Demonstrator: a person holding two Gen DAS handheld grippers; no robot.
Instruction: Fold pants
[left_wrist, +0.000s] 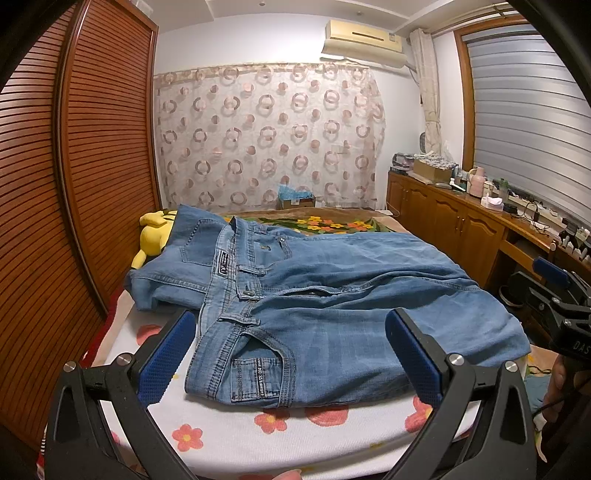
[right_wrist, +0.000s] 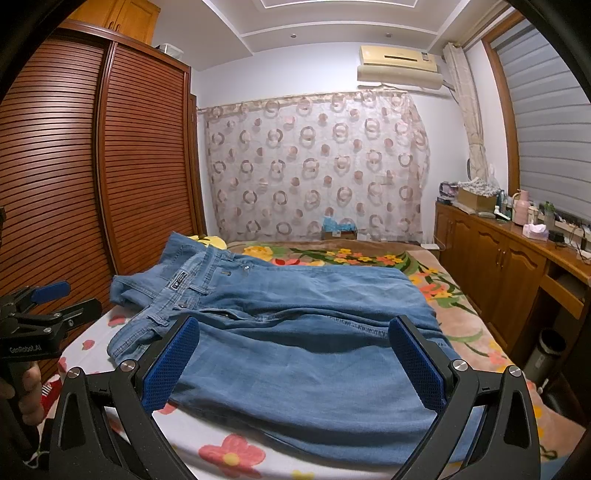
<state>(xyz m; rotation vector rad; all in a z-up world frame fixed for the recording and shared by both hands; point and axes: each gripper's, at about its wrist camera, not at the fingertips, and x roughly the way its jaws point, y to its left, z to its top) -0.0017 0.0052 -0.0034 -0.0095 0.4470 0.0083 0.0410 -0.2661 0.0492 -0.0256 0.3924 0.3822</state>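
Light blue jeans (left_wrist: 325, 295) lie across the bed, waistband to the left, legs folded over toward the right. My left gripper (left_wrist: 290, 321) hovers open over the near waistband and front pocket, with nothing between its blue pads. In the right wrist view the same jeans (right_wrist: 295, 332) spread under my right gripper (right_wrist: 293, 328), which stands open above the leg fabric. Each gripper shows at the edge of the other view: the right gripper (left_wrist: 554, 280) at far right, the left gripper (right_wrist: 48, 295) at far left.
The bed has a white flowered sheet (left_wrist: 229, 424) near me and a floral blanket (right_wrist: 369, 256) beyond. A yellow plush toy (left_wrist: 153, 236) lies behind the jeans by the slatted wardrobe (left_wrist: 74, 184). Wooden cabinets (right_wrist: 498, 258) with clutter line the right wall.
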